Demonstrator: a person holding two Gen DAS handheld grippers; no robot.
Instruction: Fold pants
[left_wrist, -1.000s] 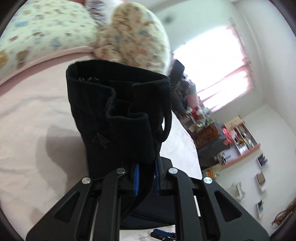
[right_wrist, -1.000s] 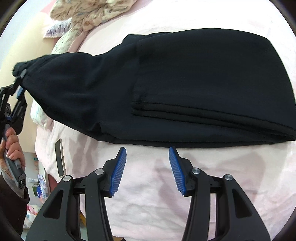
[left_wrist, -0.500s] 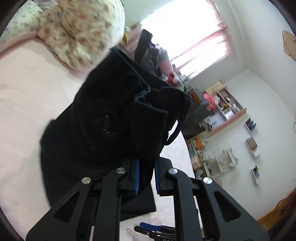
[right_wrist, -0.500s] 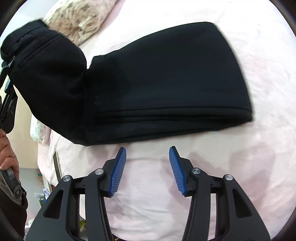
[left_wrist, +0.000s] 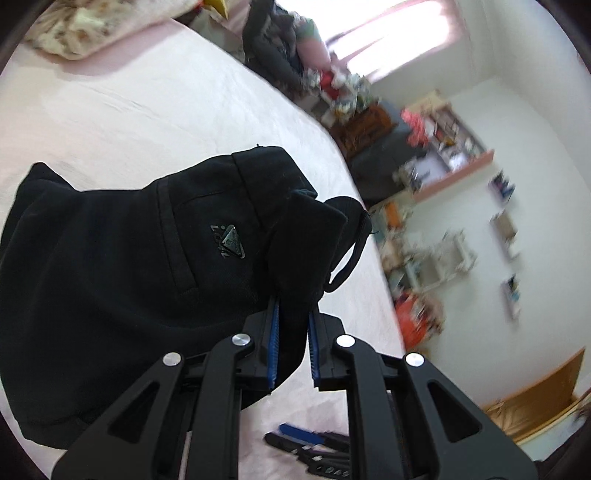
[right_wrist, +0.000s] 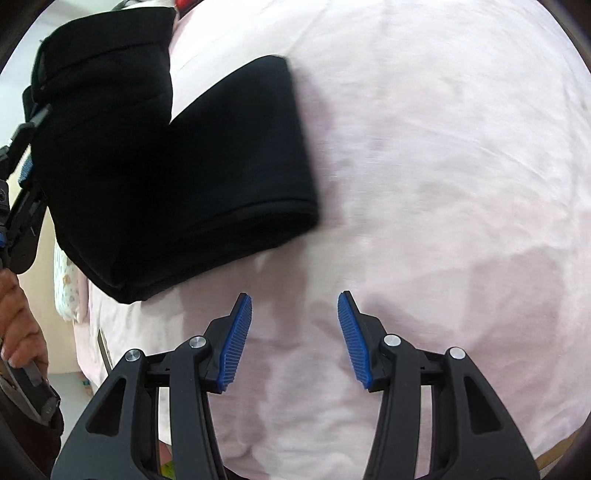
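Observation:
Black pants (left_wrist: 122, 266) lie partly folded on a pink bed sheet (left_wrist: 155, 118). My left gripper (left_wrist: 292, 314) is shut on the waistband end, which is bunched between its blue pads and lifted over the rest of the cloth; a small metal logo and a drawstring loop show beside it. In the right wrist view the pants (right_wrist: 207, 162) lie at the upper left, with the raised waistband end folded over toward the legs. My right gripper (right_wrist: 294, 325) hovers open over bare sheet, below and right of the pants, with nothing between its fingers.
A floral pillow (left_wrist: 81, 33) lies at the head of the bed. Past the bed's far edge are a dark pile of clothes (left_wrist: 280, 44), cluttered shelves (left_wrist: 443, 147) and a bright window. A hand (right_wrist: 22, 328) grips the left tool's handle. My right gripper's tips (left_wrist: 306, 439) show below.
My left gripper has carried the waistband end across over the legs, so the pants now look much shorter. The right gripper has slid right over the sheet, still open.

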